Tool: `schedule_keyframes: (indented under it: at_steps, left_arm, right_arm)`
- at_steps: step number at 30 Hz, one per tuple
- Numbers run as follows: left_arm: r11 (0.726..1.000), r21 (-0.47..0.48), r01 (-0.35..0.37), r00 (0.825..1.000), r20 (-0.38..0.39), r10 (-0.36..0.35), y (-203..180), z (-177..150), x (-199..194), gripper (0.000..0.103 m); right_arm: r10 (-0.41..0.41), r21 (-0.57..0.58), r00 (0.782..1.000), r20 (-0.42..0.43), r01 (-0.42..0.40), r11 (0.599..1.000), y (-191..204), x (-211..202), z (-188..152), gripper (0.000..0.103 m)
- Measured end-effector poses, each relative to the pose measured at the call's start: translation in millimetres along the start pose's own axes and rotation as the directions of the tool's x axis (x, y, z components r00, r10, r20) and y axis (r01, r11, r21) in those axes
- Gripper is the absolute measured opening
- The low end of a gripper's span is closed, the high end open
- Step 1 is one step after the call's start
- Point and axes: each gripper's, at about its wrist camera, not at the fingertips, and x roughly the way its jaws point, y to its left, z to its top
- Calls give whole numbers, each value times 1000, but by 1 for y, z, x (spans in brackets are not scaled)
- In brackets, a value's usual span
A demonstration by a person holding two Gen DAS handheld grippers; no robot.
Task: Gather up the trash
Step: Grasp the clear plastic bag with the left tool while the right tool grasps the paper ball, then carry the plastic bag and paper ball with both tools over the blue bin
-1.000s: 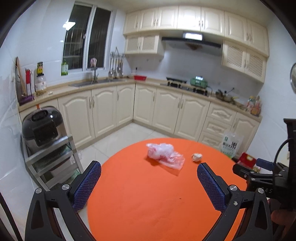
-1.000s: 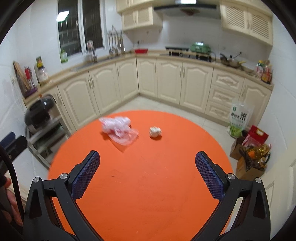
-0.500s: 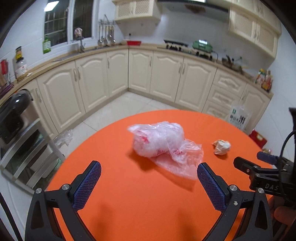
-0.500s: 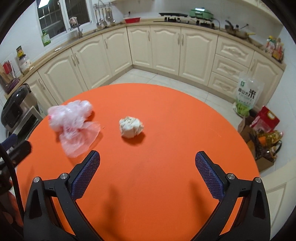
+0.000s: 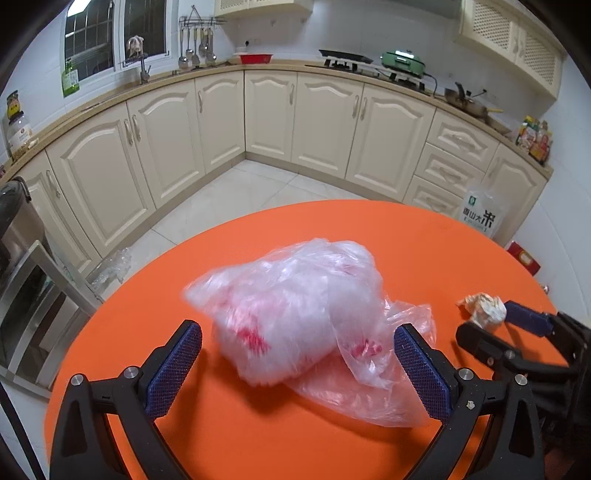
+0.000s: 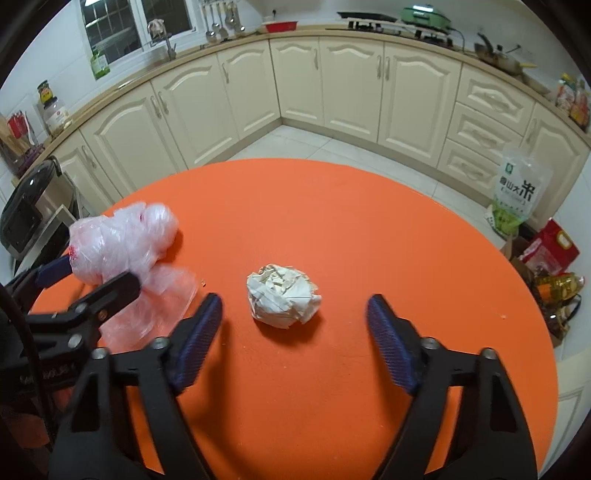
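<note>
Orange bench (image 6: 369, 229) now closer: paper wad (image 6: 283, 300) framed by closing right gripper (image 6: 294, 321), not yet pinched; plastic bag (image 5: 295, 310) straddled by wide-open left gripper (image 5: 297, 363). Pickup judged imminent.

Cream cabinets (image 6: 354, 81) line the walls. A rice bag (image 6: 517, 192) stands on the tiled floor (image 5: 236, 199); a green cooker (image 5: 402, 59) sits by the stove (image 5: 345, 57).

Cream panelled base cabinets (image 5: 325, 122) run along two white tiled walls (image 5: 369, 33) under a beige countertop (image 6: 369, 31). The pale tiled floor (image 5: 236, 195) surrounds a round orange table (image 6: 369, 240). A dark barred window (image 5: 114, 33) sits above the counter.
</note>
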Motion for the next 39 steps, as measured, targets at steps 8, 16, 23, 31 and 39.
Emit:
schedule_keyframes:
  at_steps: [8,16,23,31,39]
  left_arm:
    - [998,-4,66,998,1,-66,17,0,20,73]
    - [999,-2,46,998,49,-46,25,-8,17,56]
    - [998,-10,65,994,92,-64,32,-60,-29,53]
    - [994,19,104,981,162,-106,18,-109,-92,52]
    - [976,109,186,948,242,-207,-19,-186,-184,52]
  right_arm:
    - [-10,-10,1000,27,11,1000,-2,-5,-1,34]
    - [33,11,999,32,-33,999,-7,-14,-7,31]
    - [45,32,997,55,-47,998,-17,-36,-20,31]
    - [50,58,992,113,-57,997,-33,-94,-45,31]
    - [22,118,979,205,-47,992,-64,-180,-90,31]
